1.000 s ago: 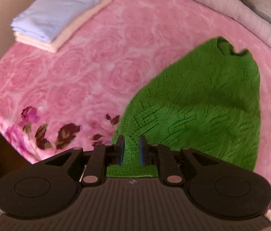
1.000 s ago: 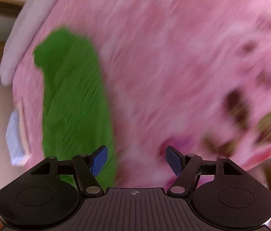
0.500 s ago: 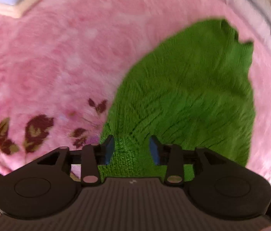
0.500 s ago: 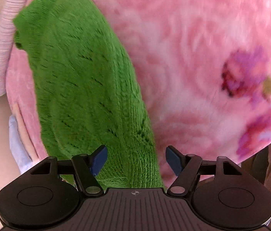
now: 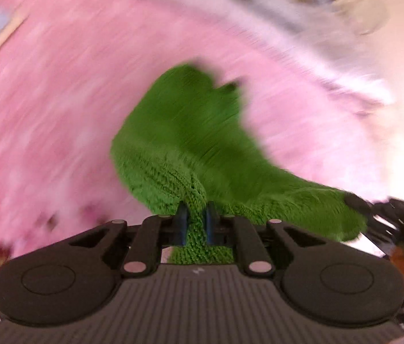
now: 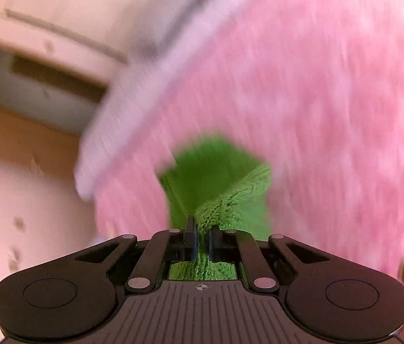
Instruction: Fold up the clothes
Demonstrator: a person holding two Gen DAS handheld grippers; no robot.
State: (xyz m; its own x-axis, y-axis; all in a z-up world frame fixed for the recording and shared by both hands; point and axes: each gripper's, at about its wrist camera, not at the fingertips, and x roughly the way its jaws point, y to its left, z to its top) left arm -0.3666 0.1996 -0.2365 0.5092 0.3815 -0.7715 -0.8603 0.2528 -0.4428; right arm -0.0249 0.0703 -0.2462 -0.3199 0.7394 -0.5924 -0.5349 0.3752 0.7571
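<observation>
Left wrist view: the left gripper (image 5: 194, 215) has its two blue-padded fingers (image 5: 181, 220) drawn together on a bunched fold of the green knitted sweater (image 5: 190, 143), the pinched knit running between the pads and emerging below them against the gripper body. From this hold the sweater rises forward and away over the pink floral blanket (image 5: 58, 100), its far end lying on the blanket, while a second raised lobe of it extends to the right edge of the view, where it meets a dark, blurred object (image 5: 391, 215) that cannot be made out clearly. A pale ribbed cover (image 5: 302, 40) lies beyond the blanket at the top; the scene is motion-blurred. Right wrist view: the right gripper (image 6: 202, 242) likewise has its fingers closed on a ridge of the same green sweater (image 6: 213, 172) — the knit is clamped directly between the pads and visible behind them in the gap above the gripper body. The remaining fabric hangs or stretches straight ahead of the fingertips, with the pink blanket (image 6: 316, 100) behind it and to the right. A pale cover edge (image 6: 121, 109) runs diagonally at the left, with a wooden floor (image 6: 15, 143) and furniture past it, all blurred.
</observation>
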